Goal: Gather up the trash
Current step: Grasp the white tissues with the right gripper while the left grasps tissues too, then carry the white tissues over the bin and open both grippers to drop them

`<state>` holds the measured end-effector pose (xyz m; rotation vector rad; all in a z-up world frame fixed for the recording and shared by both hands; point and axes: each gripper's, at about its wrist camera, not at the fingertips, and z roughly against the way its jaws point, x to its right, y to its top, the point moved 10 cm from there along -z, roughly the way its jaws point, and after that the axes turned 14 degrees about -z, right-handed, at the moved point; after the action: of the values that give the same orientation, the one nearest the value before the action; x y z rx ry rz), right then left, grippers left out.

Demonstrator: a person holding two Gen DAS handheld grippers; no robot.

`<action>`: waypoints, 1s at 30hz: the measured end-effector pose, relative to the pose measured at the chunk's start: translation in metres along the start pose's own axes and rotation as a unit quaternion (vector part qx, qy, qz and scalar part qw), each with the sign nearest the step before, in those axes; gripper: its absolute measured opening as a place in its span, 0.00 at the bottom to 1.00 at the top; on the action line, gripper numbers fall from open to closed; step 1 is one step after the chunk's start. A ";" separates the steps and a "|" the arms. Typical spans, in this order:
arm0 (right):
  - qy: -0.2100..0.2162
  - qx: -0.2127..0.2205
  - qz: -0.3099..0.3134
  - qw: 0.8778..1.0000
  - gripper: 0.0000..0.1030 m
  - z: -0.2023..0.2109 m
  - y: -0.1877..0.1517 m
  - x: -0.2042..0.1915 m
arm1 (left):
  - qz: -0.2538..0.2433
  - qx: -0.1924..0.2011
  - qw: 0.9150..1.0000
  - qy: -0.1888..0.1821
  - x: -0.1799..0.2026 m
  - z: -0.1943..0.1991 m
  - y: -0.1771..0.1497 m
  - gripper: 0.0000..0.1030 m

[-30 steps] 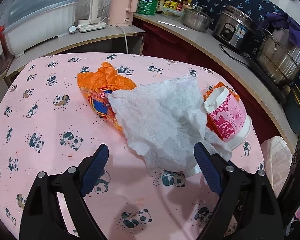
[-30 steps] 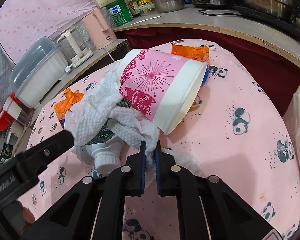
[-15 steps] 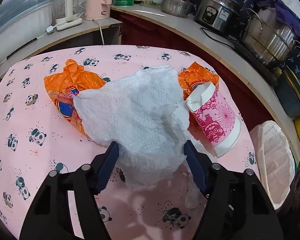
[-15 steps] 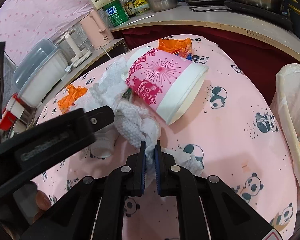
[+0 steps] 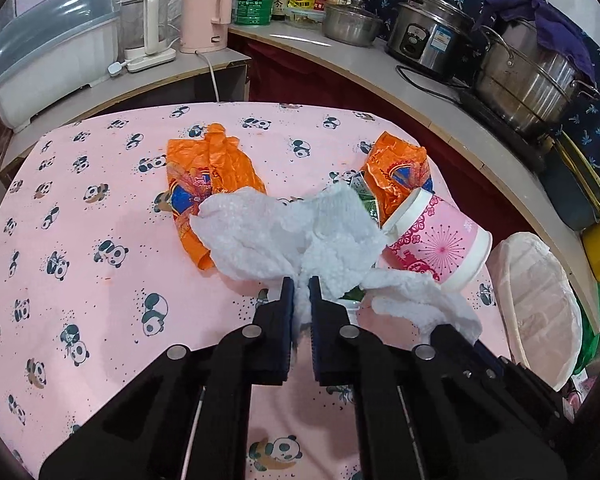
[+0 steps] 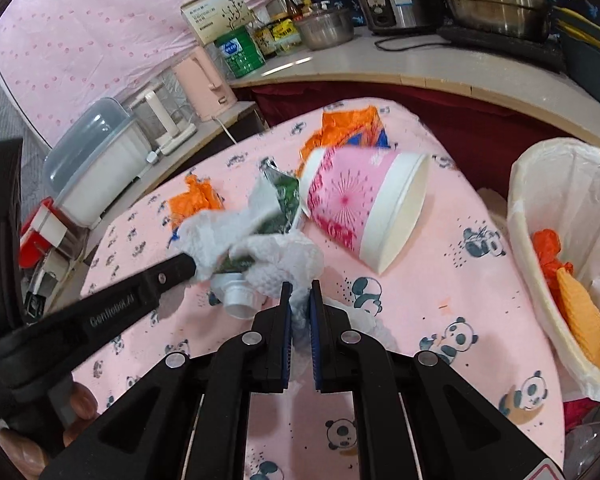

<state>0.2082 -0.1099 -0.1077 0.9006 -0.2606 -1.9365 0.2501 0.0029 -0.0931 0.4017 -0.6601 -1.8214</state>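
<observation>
- Both grippers pinch one white tissue; in the left view, left gripper nips its middle, pink cup just beside
- Right view: right gripper nips its end, bin near

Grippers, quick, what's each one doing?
Left gripper: closed, pinching the crumpled white paper towel.
Right gripper: closed on the same paper towel.
</observation>
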 end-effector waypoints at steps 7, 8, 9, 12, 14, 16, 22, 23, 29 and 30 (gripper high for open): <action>0.012 0.033 -0.004 0.999 0.07 0.034 0.013 -0.003 | -0.002 0.016 1.000 0.006 0.004 0.034 -0.006 0.07; 0.012 0.037 -0.004 0.999 0.07 0.038 0.015 -0.002 | -0.003 0.019 1.000 0.006 0.005 0.038 -0.006 0.07; 0.013 0.040 -0.005 0.999 0.07 0.043 0.016 -0.001 | -0.004 0.021 1.000 0.006 0.007 0.042 -0.007 0.07; 0.017 0.048 -0.009 0.999 0.07 0.055 0.019 0.001 | -0.011 0.031 0.999 0.003 0.015 0.057 -0.008 0.07; 0.019 0.053 -0.008 0.998 0.07 0.062 0.019 0.002 | -0.015 0.036 0.999 0.001 0.021 0.064 -0.008 0.07; 0.021 0.056 -0.008 0.998 0.07 0.069 0.019 0.002 | -0.022 0.040 0.999 0.000 0.028 0.070 -0.009 0.07; 0.022 0.067 -0.009 0.997 0.07 0.088 0.018 0.009 | -0.045 0.049 0.998 -0.007 0.056 0.085 -0.010 0.07; 0.021 0.069 -0.010 0.997 0.07 0.091 0.018 0.011 | -0.049 0.051 0.997 -0.007 0.061 0.087 -0.010 0.07; 0.016 0.083 -0.022 0.996 0.07 0.109 0.022 0.032 | -0.072 0.056 0.996 -0.019 0.092 0.093 -0.008 0.07; 0.014 0.086 -0.023 0.996 0.07 0.112 0.023 0.036 | -0.076 0.056 0.995 -0.021 0.098 0.093 -0.007 0.07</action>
<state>0.1371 -0.1718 -0.0342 1.0544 -0.3970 -1.9648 0.1588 -0.0646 -0.0194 0.5015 -0.7816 -1.9461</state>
